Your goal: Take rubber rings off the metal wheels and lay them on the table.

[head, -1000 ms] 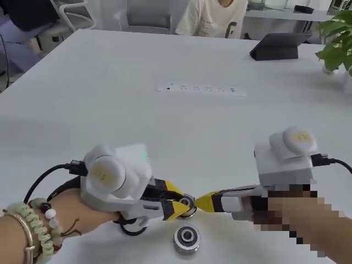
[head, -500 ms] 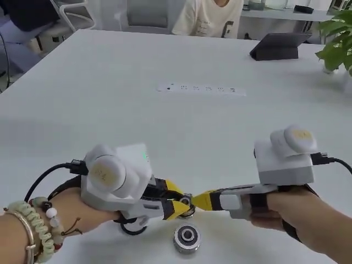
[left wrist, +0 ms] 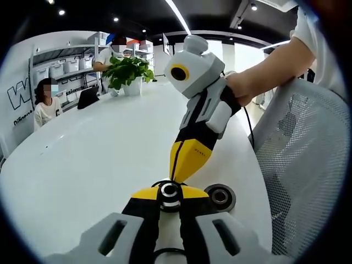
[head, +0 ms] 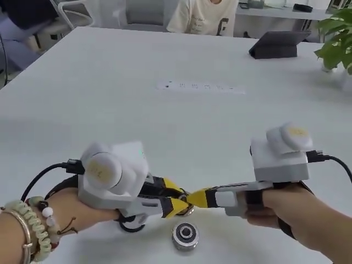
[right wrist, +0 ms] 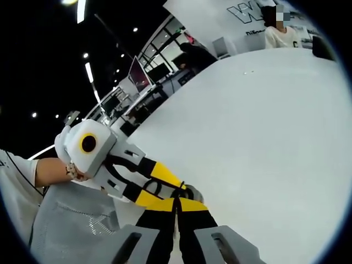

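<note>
My left gripper [head: 179, 204] is shut on a small metal wheel [left wrist: 169, 193] that has a thin black rubber ring around it, held just above the white table [head: 165, 126]. From the right, my right gripper [head: 193, 199] meets it tip to tip. Its yellow jaws are pressed together at the wheel's rim, pinching the rubber ring [left wrist: 160, 183]. In the right gripper view the shut right gripper [right wrist: 177, 202] touches the wheel [right wrist: 191, 193] held in the left gripper [right wrist: 165, 190]. A second metal wheel [head: 185, 235] with a black ring lies flat on the table just in front of both tips.
A black loop [head: 129, 225] lies on the table under the left gripper. A white power strip [head: 201, 86] sits mid-table. A dark tablet case [head: 275, 45] and a potted plant [head: 336, 38] stand at the far right. A person [head: 201, 16] sits at the far edge.
Both grippers keep the same tip-to-tip hold at the wheel. The view has shifted slightly.
</note>
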A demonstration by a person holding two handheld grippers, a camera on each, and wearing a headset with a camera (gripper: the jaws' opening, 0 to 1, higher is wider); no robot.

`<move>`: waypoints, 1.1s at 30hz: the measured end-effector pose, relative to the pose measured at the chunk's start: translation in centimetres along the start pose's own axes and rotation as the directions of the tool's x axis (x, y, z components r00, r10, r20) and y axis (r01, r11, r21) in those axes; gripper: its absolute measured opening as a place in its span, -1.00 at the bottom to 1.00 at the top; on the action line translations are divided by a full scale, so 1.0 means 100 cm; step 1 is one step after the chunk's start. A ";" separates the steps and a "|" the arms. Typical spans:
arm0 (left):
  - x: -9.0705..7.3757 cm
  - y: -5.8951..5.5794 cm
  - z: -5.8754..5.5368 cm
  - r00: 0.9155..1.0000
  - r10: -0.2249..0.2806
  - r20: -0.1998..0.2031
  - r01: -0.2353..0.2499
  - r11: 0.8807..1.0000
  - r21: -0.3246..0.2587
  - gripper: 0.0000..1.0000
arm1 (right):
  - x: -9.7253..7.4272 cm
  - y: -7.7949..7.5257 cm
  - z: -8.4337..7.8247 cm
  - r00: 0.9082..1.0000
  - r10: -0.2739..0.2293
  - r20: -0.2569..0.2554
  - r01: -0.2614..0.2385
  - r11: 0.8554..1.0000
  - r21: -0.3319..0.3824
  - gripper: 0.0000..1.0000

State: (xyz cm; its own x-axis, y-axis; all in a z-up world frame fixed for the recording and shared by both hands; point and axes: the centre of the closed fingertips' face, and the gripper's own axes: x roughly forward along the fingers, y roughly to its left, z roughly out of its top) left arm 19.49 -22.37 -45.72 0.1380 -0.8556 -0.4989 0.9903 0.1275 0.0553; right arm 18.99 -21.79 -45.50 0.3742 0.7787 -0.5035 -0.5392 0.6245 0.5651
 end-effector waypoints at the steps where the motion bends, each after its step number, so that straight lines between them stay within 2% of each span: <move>1: 0.000 0.000 0.000 1.000 0.000 -0.003 0.000 1.000 -0.003 -0.85 | 0.000 0.000 0.000 1.000 -0.001 -0.001 0.001 1.000 0.000 -1.00; 9: -0.004 -0.002 0.000 0.999 -0.027 -0.021 0.026 1.000 -0.006 -0.80 | -0.003 -0.005 -0.002 1.000 -0.027 -0.005 0.027 1.000 0.004 -1.00; 13: -0.010 -0.004 0.008 0.998 -0.061 0.001 0.061 0.998 -0.024 -0.73 | -0.003 -0.007 -0.001 0.999 -0.032 -0.003 0.032 0.999 0.003 -1.00; 16: -0.016 0.000 0.016 0.998 -0.052 0.027 0.053 0.998 -0.026 -0.67 | -0.004 -0.006 -0.001 0.999 -0.033 0.000 0.033 0.999 0.000 -1.00; 18: -0.020 0.001 0.020 0.998 -0.057 0.037 0.059 0.997 -0.042 -0.56 | -0.005 -0.004 0.000 0.999 -0.033 0.006 0.033 0.999 0.002 -1.00; 21: -0.028 0.002 0.026 0.997 -0.057 0.052 0.059 0.998 -0.032 -0.43 | -0.006 -0.002 0.002 0.999 -0.031 0.015 0.031 1.000 0.006 -1.00; 27: -0.045 -0.003 0.027 0.996 -0.083 0.028 0.083 0.997 -0.007 -0.30 | -0.006 0.000 0.004 0.999 -0.025 0.022 0.025 1.000 0.006 -1.00; 31: -0.057 -0.005 0.026 0.997 -0.075 0.013 0.075 0.997 0.010 -0.04 | -0.007 0.006 0.007 0.999 -0.018 0.031 0.018 1.000 0.002 -1.00; 33: -0.066 -0.006 0.023 0.998 -0.068 0.006 0.068 0.998 0.017 0.01 | -0.006 0.008 0.009 0.999 -0.016 0.037 0.016 1.000 -0.002 -1.00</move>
State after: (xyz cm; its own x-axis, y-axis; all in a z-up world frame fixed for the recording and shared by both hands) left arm 18.04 -17.99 -40.49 0.0707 -0.8654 -0.4961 0.9975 0.0606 0.0365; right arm 19.08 -21.69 -44.16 0.4105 0.7707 -0.4874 -0.5348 0.6364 0.5558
